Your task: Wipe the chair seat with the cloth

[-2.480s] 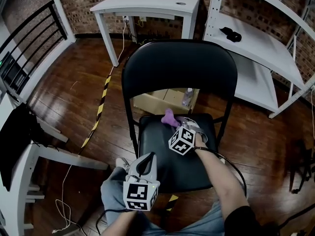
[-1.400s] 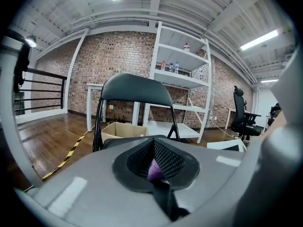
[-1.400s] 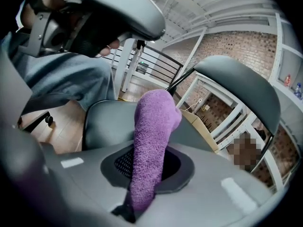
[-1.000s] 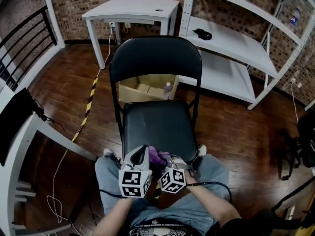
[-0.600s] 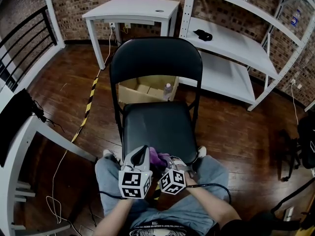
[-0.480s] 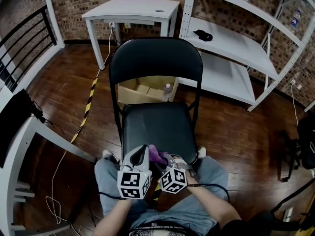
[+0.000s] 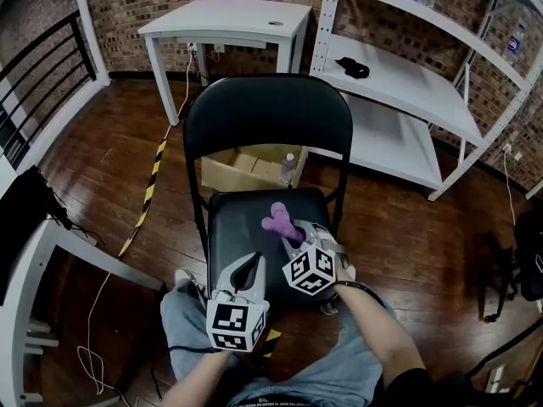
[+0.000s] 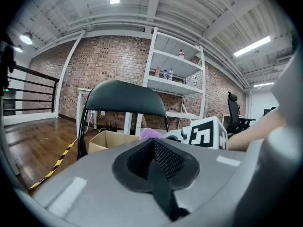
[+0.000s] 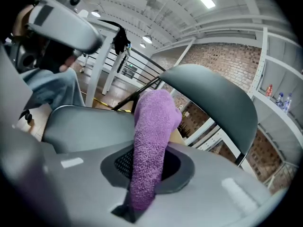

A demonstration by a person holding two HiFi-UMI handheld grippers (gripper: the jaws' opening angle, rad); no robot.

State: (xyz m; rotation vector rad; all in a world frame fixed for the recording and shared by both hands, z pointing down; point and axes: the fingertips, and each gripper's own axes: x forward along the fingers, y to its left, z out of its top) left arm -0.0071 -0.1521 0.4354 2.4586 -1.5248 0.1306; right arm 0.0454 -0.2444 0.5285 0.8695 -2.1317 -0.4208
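Note:
A black folding chair stands before me, its seat (image 7: 246,227) dark and padded, its backrest (image 7: 267,113) upright. My right gripper (image 7: 293,236) hangs over the middle of the seat, shut on a purple cloth (image 7: 278,221) that sticks out past its jaws toward the backrest. In the right gripper view the cloth (image 9: 150,145) fills the gap between the jaws, with the seat (image 9: 85,122) below. My left gripper (image 7: 248,268) sits at the seat's front edge, shut with nothing in it. In the left gripper view the backrest (image 8: 124,97) and the cloth (image 8: 151,134) show ahead.
A cardboard box (image 7: 242,170) with a plastic bottle (image 7: 287,168) sits on the wooden floor behind the chair. A white table (image 7: 229,19) stands at the back, white shelving (image 7: 407,83) at the right. Yellow-black tape (image 7: 148,193) runs across the floor at left.
My right gripper has carried the purple cloth from the seat's front edge, beside the left gripper, forward to the middle of the seat. The left gripper stayed near the front edge.

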